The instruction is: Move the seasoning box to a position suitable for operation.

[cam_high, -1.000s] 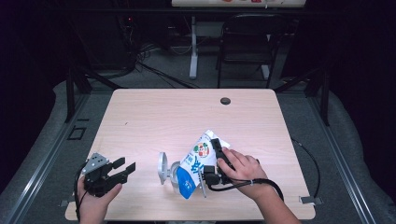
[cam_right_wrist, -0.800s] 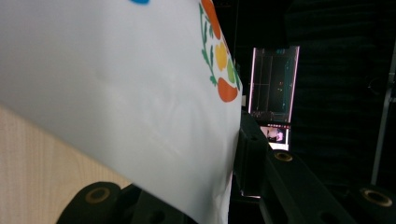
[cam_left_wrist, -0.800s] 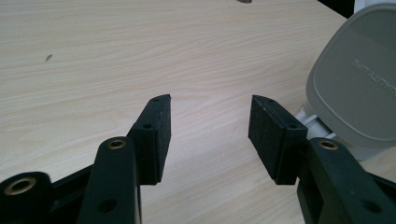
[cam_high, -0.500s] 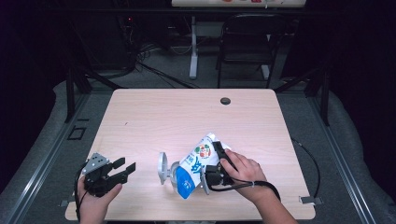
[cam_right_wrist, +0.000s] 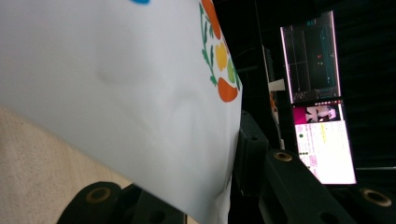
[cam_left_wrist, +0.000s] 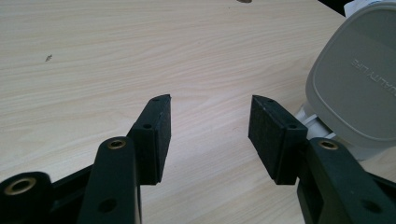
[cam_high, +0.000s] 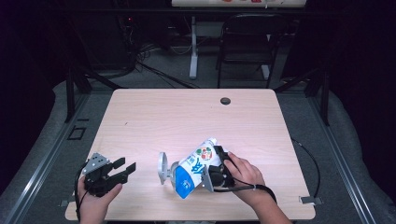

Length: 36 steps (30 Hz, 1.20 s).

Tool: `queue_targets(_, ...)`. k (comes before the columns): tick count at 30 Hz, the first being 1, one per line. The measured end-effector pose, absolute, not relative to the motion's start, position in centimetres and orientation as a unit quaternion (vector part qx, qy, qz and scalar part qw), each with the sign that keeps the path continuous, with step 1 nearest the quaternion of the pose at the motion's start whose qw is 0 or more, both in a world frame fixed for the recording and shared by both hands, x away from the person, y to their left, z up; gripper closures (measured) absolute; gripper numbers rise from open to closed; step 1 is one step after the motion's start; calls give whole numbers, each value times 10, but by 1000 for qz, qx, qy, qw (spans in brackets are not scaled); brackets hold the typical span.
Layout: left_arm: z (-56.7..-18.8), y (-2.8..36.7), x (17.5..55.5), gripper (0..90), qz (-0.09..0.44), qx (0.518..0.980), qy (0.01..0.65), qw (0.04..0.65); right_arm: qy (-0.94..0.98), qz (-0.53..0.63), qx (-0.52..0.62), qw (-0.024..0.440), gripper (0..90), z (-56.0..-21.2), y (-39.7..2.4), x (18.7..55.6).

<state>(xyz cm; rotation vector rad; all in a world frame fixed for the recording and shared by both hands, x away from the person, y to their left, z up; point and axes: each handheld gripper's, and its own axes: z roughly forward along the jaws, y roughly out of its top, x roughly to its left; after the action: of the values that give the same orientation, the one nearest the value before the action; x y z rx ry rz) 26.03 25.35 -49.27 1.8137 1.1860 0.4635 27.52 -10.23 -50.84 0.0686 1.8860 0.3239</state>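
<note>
Two tongs are at work over the table (cam_high: pixel 154 116), and they stand very differently. The right tongs (cam_high: pixel 211 169) are clamped on a white-and-blue pouch (cam_high: pixel 196 167) with fruit printed on it; in the right gripper view its white side (cam_right_wrist: pixel 116 93) lies pressed between the black jaws. The pouch sits tilted near the table's front edge, middle to right, its grey cap (cam_high: pixel 162 167) pointing toward the left tongs (cam_high: pixel 122 170). Those are spread wide with nothing between them, resting low at the front left corner; the left gripper view shows the cap (cam_left_wrist: pixel 359 88) just beside the right-hand jaw.

The step seems to be steadying the pouch so the cap can be taken. To do it well, the right grip should stay firm without crushing the soft wall, and the cap should face squarely toward the free tongs. The right hand (cam_high: pixel 245 175) lies beside the pouch, wrist angled in from the front right; the left hand (cam_high: pixel 93 200) is tucked under its gripper.
</note>
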Motion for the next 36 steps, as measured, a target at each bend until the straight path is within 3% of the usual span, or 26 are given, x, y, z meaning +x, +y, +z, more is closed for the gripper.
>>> queue_targets(36, -494, 253, 261, 499, 187, 732, 480, 446, 844, 271, 194, 421, 764, -528, -116, 280)
